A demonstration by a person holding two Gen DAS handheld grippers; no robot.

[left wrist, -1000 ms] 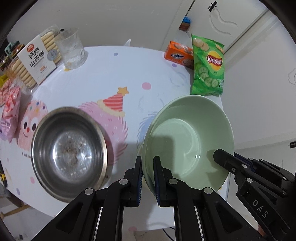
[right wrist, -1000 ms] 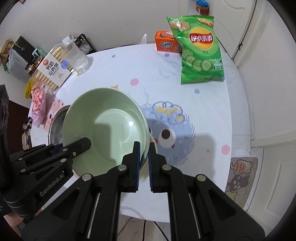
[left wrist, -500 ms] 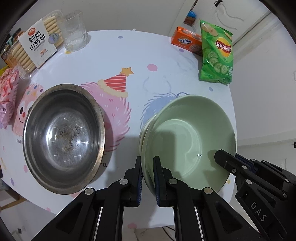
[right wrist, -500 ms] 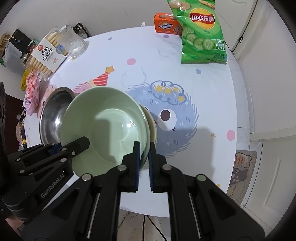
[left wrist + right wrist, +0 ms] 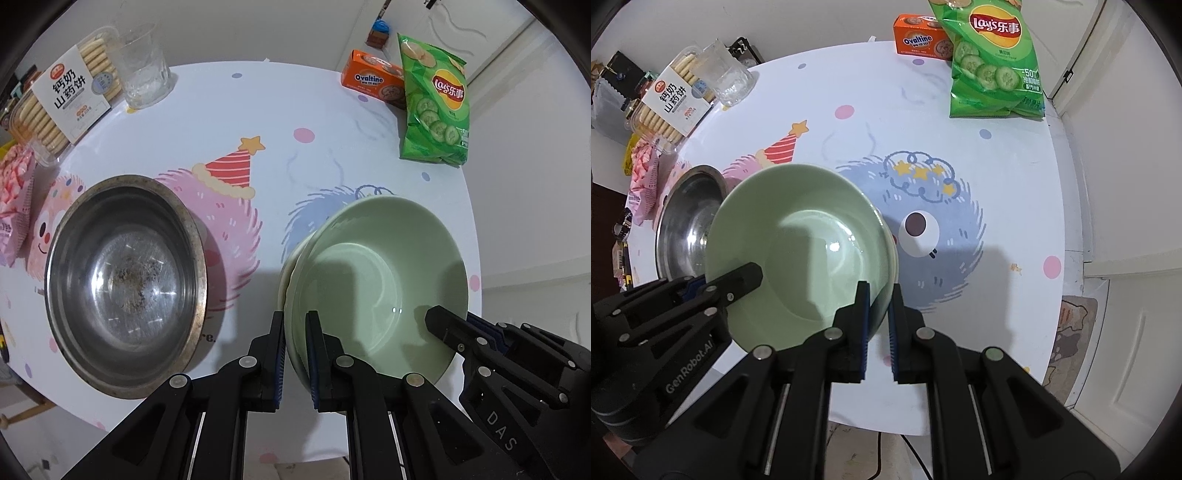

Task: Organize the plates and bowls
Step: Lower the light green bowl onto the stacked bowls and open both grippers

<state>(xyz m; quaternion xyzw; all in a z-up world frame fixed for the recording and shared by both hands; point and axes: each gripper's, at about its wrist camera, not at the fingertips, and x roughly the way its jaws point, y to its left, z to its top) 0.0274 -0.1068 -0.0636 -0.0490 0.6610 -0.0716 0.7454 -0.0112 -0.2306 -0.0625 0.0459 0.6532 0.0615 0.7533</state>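
Now the left claw (image 5: pixel 295 325) is squeezed onto the near rim of the green bowl (image 5: pixel 373 280), and the right claw (image 5: pixel 878 299) pinches the other side. Both hold it above the round table (image 5: pixel 258 110), just beside the metal bowl (image 5: pixel 125 280)

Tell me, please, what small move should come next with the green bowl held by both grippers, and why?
Probably carry the green bowl sideways toward the steel bowl and lower it in. Both the left gripper and right gripper clamp opposite rims, and a paler dish seems nested beneath it, so keep it level.
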